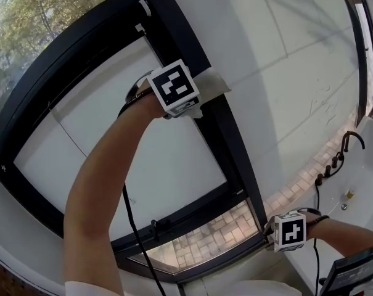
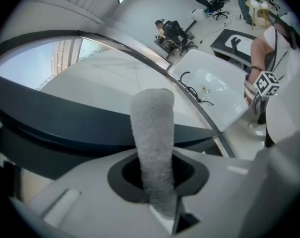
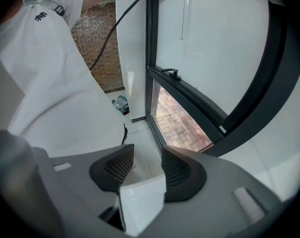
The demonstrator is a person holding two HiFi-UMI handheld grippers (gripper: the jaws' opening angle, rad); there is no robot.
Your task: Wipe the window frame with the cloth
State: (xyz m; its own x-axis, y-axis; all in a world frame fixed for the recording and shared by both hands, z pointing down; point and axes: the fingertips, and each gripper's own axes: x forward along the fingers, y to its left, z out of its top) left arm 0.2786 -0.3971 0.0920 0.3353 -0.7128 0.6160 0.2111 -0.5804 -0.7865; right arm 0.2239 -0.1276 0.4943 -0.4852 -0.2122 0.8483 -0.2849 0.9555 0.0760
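A pale grey cloth (image 1: 214, 83) lies pressed against the black upright bar of the window frame (image 1: 226, 140), high up. My left gripper (image 1: 195, 100) is shut on it, at the end of a raised arm. In the left gripper view the cloth (image 2: 152, 133) sticks up as a folded strip from between the jaws of the left gripper (image 2: 157, 175), with the dark frame (image 2: 65, 118) right behind it. My right gripper (image 1: 289, 231) hangs low at the right, away from the frame. Its jaws stand apart with nothing between them, so the right gripper (image 3: 142, 165) is open.
A black window handle (image 3: 170, 73) sits on the lower sash, above brick paving outside. A white basin (image 1: 362, 193) with a dark tap (image 1: 352, 139) stands at the right. A black device (image 1: 356, 273) is at the bottom right. Bottles (image 3: 121, 104) lie on the floor.
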